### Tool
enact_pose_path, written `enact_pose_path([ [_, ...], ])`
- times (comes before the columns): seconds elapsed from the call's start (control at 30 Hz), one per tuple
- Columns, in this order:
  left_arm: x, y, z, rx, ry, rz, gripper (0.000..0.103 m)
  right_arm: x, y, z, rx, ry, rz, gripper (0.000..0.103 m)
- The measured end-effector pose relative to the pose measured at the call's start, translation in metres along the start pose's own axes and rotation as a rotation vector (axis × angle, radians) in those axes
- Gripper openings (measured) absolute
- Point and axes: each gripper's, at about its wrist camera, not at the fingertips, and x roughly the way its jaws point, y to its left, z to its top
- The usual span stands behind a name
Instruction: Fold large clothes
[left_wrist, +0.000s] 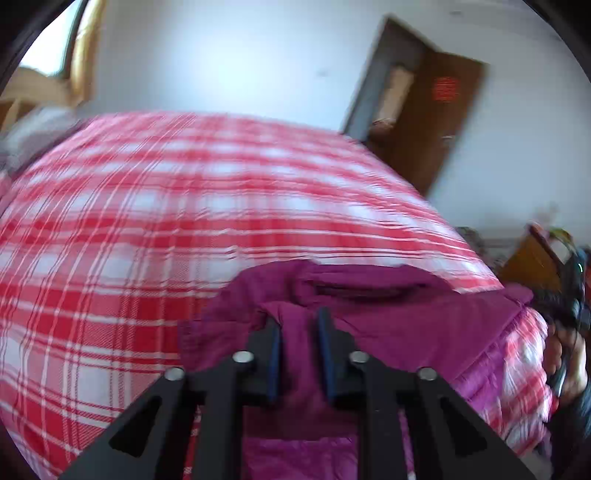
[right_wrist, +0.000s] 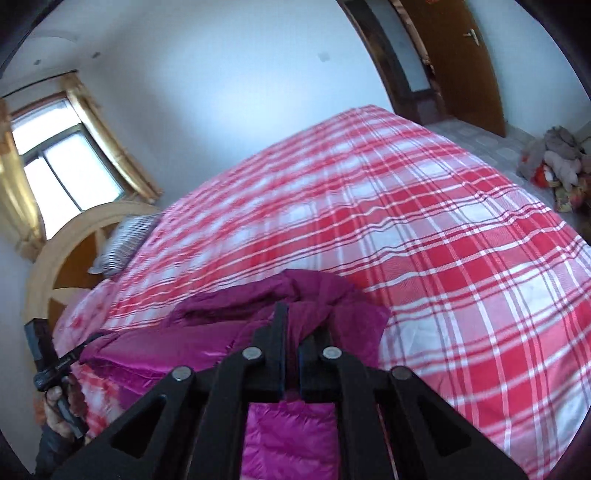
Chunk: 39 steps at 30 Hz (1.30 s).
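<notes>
Bedspread (right_wrist: 424, 206), red plaid, under magenta jacket (left_wrist: 424, 325) pinched by both tools (left_wrist: 298, 328) (right_wrist: 301, 325).

The left gripper (left_wrist: 298, 325) is matte black, its angular linkage arms joined by round silver pivot bolts, with blue pads (left_wrist: 274, 354) lining its fingers. The right gripper (right_wrist: 301, 328) matches: black arms, silver bolts, triangular cut-outs.
</notes>
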Motion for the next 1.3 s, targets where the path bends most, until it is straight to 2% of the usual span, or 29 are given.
enact_pose_path([
  [0.03, 0.000, 0.005, 0.003, -0.013, -0.012, 0.003, 0.027, 0.008, -0.003, 0.000, 0.006, 0.017, -0.012, 0.006],
  [0.07, -0.006, 0.011, 0.006, -0.018, -0.050, 0.034, 0.035, 0.020, -0.009, 0.001, 0.023, 0.043, -0.022, 0.006],
  [0.1, -0.012, 0.015, 0.007, -0.015, -0.084, 0.064, 0.047, 0.028, -0.012, 0.002, 0.025, 0.055, -0.034, 0.006],
  [0.13, -0.022, 0.018, 0.006, -0.017, -0.134, 0.108, 0.055, 0.037, -0.015, 0.002, 0.020, 0.068, -0.052, 0.006],
  [0.17, -0.028, 0.020, 0.004, -0.031, -0.174, 0.129, 0.069, 0.048, -0.019, 0.002, 0.022, 0.089, -0.062, 0.006],
  [0.2, -0.033, 0.020, 0.001, -0.044, -0.211, 0.122, 0.077, 0.053, -0.020, 0.001, 0.023, 0.105, -0.065, 0.006],
  [0.27, -0.030, 0.003, -0.004, -0.011, -0.225, 0.078, 0.077, 0.069, -0.023, 0.001, 0.011, 0.140, -0.081, 0.006],
  [0.37, -0.003, -0.033, -0.015, 0.101, -0.181, 0.069, 0.077, 0.092, -0.019, 0.004, -0.016, 0.169, -0.104, 0.006],
  [0.43, 0.021, -0.047, -0.022, 0.136, -0.135, 0.081, 0.077, 0.102, -0.019, 0.006, -0.001, 0.179, -0.112, 0.007],
  [0.53, 0.067, -0.054, -0.036, 0.187, -0.075, 0.229, 0.077, 0.115, -0.020, 0.008, 0.026, 0.187, -0.114, 0.013],
  [0.57, 0.081, -0.049, -0.040, 0.172, -0.046, 0.273, 0.077, 0.115, -0.019, 0.008, 0.030, 0.183, -0.127, 0.017],
  [0.63, 0.100, -0.031, -0.046, 0.086, -0.002, 0.298, 0.077, 0.111, -0.015, 0.006, 0.027, 0.162, -0.169, 0.029],
  [0.67, 0.102, -0.026, -0.046, 0.057, -0.003, 0.292, 0.077, 0.103, -0.008, 0.003, 0.011, 0.135, -0.197, 0.043],
  [0.7, 0.103, -0.021, -0.047, 0.027, -0.010, 0.283, 0.077, 0.094, 0.003, -0.001, -0.026, 0.097, -0.233, 0.065],
  [0.73, 0.103, -0.021, -0.048, 0.024, -0.011, 0.284, 0.077, 0.086, 0.014, -0.005, -0.060, 0.059, -0.268, 0.078],
  [0.77, 0.105, -0.023, -0.047, 0.029, -0.009, 0.288, 0.077, 0.077, 0.028, -0.012, -0.099, 0.005, -0.290, 0.094],
  [0.8, 0.105, -0.025, -0.047, 0.037, -0.004, 0.296, 0.077, 0.069, 0.042, -0.019, -0.141, -0.039, -0.286, 0.096],
  [0.87, 0.100, -0.029, -0.043, 0.028, 0.003, 0.292, 0.077, 0.066, 0.075, -0.032, -0.247, -0.067, -0.270, 0.096],
  [0.93, 0.090, -0.039, -0.036, 0.015, -0.029, 0.251, 0.077, 0.072, 0.097, -0.041, -0.313, -0.056, -0.223, 0.092],
  [1.0, 0.084, -0.050, -0.025, 0.036, -0.072, 0.234, 0.078, 0.093, 0.117, -0.048, -0.386, 0.011, -0.161, 0.073],
  [1.03, 0.083, -0.057, -0.020, 0.059, -0.085, 0.228, 0.079, 0.104, 0.122, -0.051, -0.401, 0.037, -0.155, 0.070],
  [1.1, 0.092, -0.067, -0.012, 0.097, -0.082, 0.237, 0.083, 0.128, 0.124, -0.054, -0.396, 0.089, -0.127, 0.069],
  [1.17, 0.109, -0.069, -0.007, 0.132, -0.051, 0.251, 0.084, 0.148, 0.121, -0.057, -0.404, 0.122, -0.164, 0.069],
  [1.2, 0.124, -0.068, -0.008, 0.151, -0.010, 0.278, 0.084, 0.156, 0.117, -0.059, -0.397, 0.125, -0.183, 0.069],
  [1.3, 0.150, -0.053, -0.015, 0.130, 0.045, 0.328, 0.084, 0.167, 0.106, -0.060, -0.350, 0.138, -0.197, 0.071],
])
